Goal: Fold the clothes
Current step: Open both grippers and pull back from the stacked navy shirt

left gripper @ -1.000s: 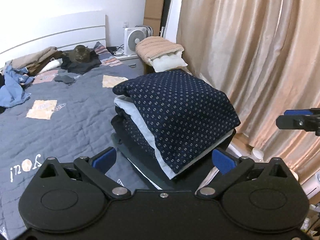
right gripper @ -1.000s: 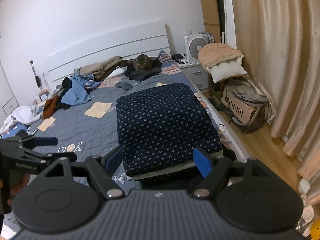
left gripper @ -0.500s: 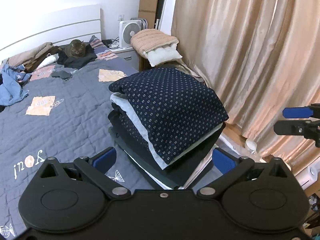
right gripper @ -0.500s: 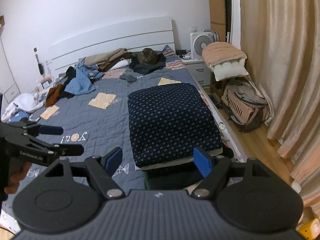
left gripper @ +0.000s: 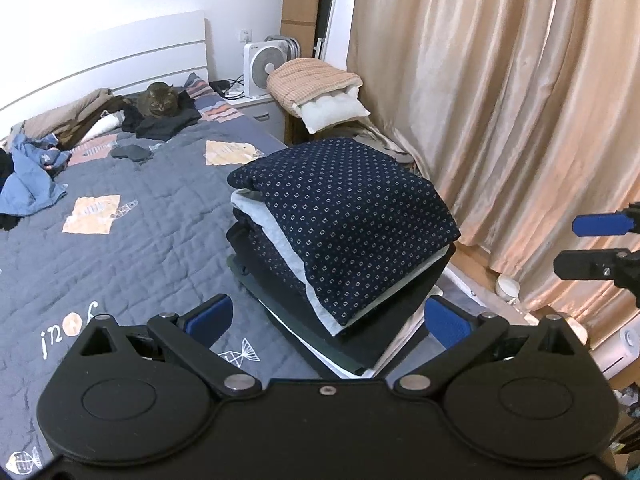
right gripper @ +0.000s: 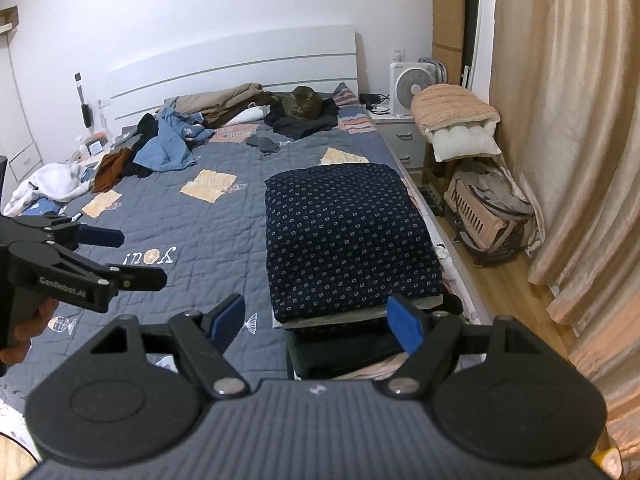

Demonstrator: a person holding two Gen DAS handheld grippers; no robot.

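Left wrist view: a folded navy dotted garment (left gripper: 344, 220) tops a neat stack of folded clothes (left gripper: 320, 312) at the edge of the grey quilted bed (left gripper: 120, 248), just ahead of the empty, wide-open left gripper (left gripper: 326, 318). Right wrist view: the right gripper (right gripper: 316, 322), also spread and empty, hovers before the stack, while crumpled blue and brown clothes (right gripper: 168, 148) near the headboard apparently remain unfolded.

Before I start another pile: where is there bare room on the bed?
Free: the grey quilt between the folded stack and the blue garment. Crowded: the headboard end, with loose clothes and the cat.
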